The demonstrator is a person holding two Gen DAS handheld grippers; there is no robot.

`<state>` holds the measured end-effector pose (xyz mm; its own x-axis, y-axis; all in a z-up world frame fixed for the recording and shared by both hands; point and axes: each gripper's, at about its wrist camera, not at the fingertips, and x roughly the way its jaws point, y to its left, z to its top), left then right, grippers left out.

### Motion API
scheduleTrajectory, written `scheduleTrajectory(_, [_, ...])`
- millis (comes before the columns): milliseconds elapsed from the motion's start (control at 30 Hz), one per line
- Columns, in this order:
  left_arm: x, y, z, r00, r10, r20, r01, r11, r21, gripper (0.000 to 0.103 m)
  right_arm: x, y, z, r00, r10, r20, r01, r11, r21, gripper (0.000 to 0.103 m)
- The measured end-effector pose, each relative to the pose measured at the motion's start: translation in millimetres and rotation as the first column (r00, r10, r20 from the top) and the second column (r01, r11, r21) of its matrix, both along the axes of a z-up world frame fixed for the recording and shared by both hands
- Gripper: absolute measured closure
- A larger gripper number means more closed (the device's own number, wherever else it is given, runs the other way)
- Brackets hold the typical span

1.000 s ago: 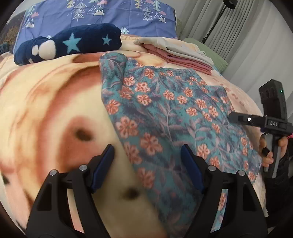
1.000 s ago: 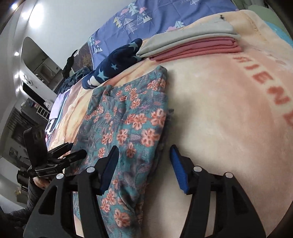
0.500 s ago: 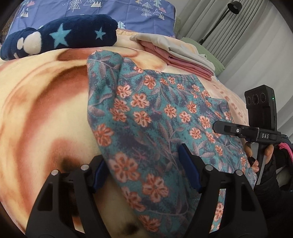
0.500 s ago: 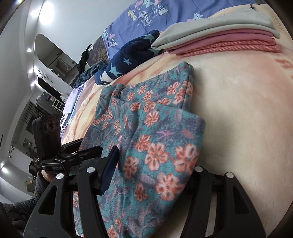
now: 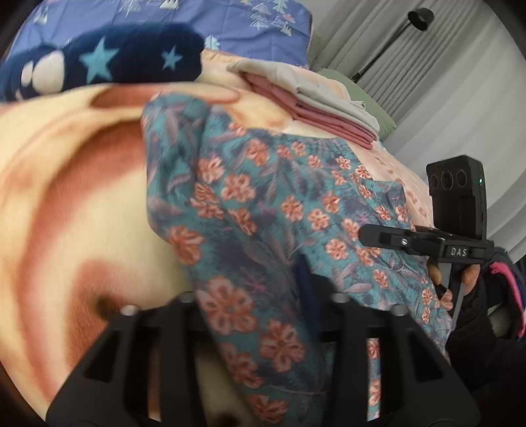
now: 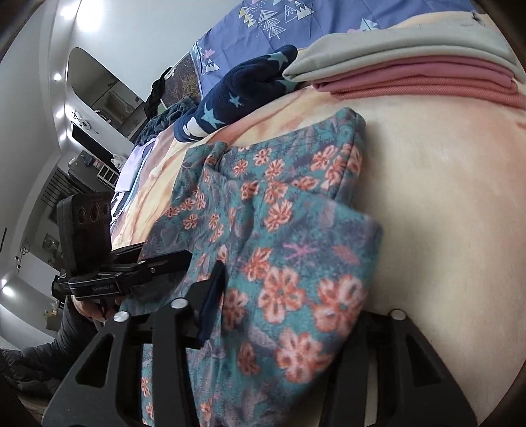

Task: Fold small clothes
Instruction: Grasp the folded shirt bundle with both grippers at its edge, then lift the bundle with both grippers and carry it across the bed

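Nearest in the left wrist view, the left claw (image 5: pixel 259 308) is pinching a near edge of the teal floral-print fabric garment (image 5: pixel 279 210), and the cloth drapes over the fingers so that only one dark blue pad (image 5: pixel 307 295) shows beside the fold. In the right wrist view, the right claw (image 6: pixel 289 322) pinches the other near edge of the same garment (image 6: pixel 273 236); one blue pad (image 6: pixel 212 295) shows at the left of the cloth and the opposite finger is hidden under it. The garment is lifted at both near edges while its far part lies on the peach and brown plush blanket (image 5: pixel 65 203) that covers the bed.

In the left view, the black handle of the other gripper stands to the right, held in a hand (image 5: pixel 466 279), with the letters "DAS" readable on its body. The small label on the handle seen in the right view is too blurred to read.

Farther back, a folded stack of pink and grey clothes (image 5: pixel 315 98) rests on the blanket, well apart from the floral garment. Beside it lies a rolled navy fleece with pale blue stars (image 5: pixel 108 62). Behind both sits a blue pillow printed with white triangles and trees (image 5: pixel 236 19). A black floor lamp (image 5: pixel 417 16) stands before grey curtains (image 5: pixel 460 82) at the far right.
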<state>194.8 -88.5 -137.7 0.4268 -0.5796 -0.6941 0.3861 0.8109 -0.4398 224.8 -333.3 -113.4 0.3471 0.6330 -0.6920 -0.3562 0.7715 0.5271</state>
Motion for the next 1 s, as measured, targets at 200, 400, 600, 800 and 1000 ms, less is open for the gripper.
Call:
scheduleTrajectory(200, [-28.5,-18.7,46.6,0.988,-0.020,0.152,0.003,0.994,0.111,0.082,-30.1,5.7,36.8,0.991,-0.032,0.131,0.034,0.999,-0.009,0.080])
scheduleTrajectory(400, [-63.1,-33.5,108.2,0.947,-0.044,0.318,0.007,0.993,0.115,0.082,-78.0,4.3,96.6,0.937,-0.062,0.344,0.077,0.997,-0.030,0.081])
scheduleTrajectory(600, [-79.0,-81.0,160.5,0.895,-0.106,0.433,0.046,0.988,0.145,0.082,-119.4,-29.3,146.5,0.862,-0.140,0.488,0.176,0.984,-0.027,0.081])
scheduleTrajectory(800, [-82.6,-168.7,203.4,0.831,-0.232,0.506,0.148,0.968,0.202,0.081,-157.0,-96.9,187.0,0.780,-0.244,0.576,0.303,0.953,-0.007,0.081])
scheduleTrajectory(1000, [-59.2,-270.3,231.3,0.772,-0.348,0.532,0.240,0.934,0.263,0.081,-168.3,-174.1,222.8,0.723,-0.327,0.608,0.436,0.899,-0.034,0.081])
